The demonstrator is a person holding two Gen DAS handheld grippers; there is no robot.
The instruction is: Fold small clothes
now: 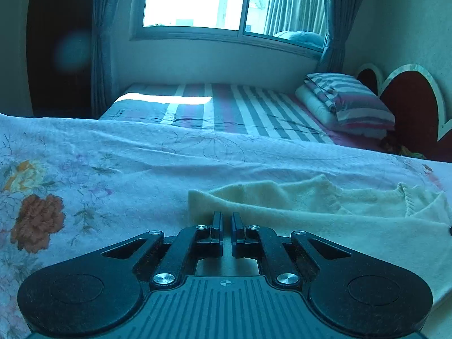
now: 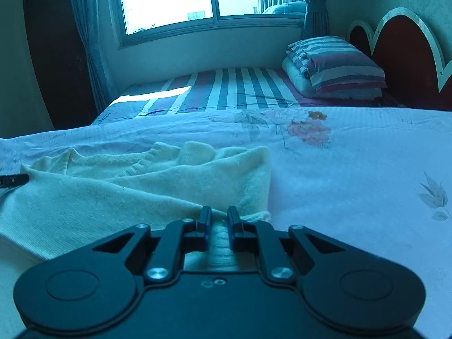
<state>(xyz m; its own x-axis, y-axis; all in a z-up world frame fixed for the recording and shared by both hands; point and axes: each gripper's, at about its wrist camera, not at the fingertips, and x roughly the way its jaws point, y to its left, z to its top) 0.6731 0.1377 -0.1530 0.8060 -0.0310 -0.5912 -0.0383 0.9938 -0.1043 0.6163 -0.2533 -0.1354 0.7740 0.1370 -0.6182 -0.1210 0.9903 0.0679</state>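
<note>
Sunlit bedroom, window (image 1: 195,0) bright behind grey curtains – striped bed (image 1: 240,104) with a folded pillow stack (image 1: 347,101) against a red scalloped headboard (image 1: 409,104). Up front, a floral sheet (image 1: 84,169) spread flat, carrying a cream knit garment (image 1: 282,200) partly folded over itself. Left claw (image 1: 226,220) pinched together on the garment's near left edge. Right claw (image 2: 219,216) at the near right corner – fingers slightly apart, cream cloth bunched between them, grip uncertain.

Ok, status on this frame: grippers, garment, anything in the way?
Left gripper shut, right gripper nearly shut, each on cream sweater edge. Sweater partly folded on floral blanket. Nothing in the way.
</note>
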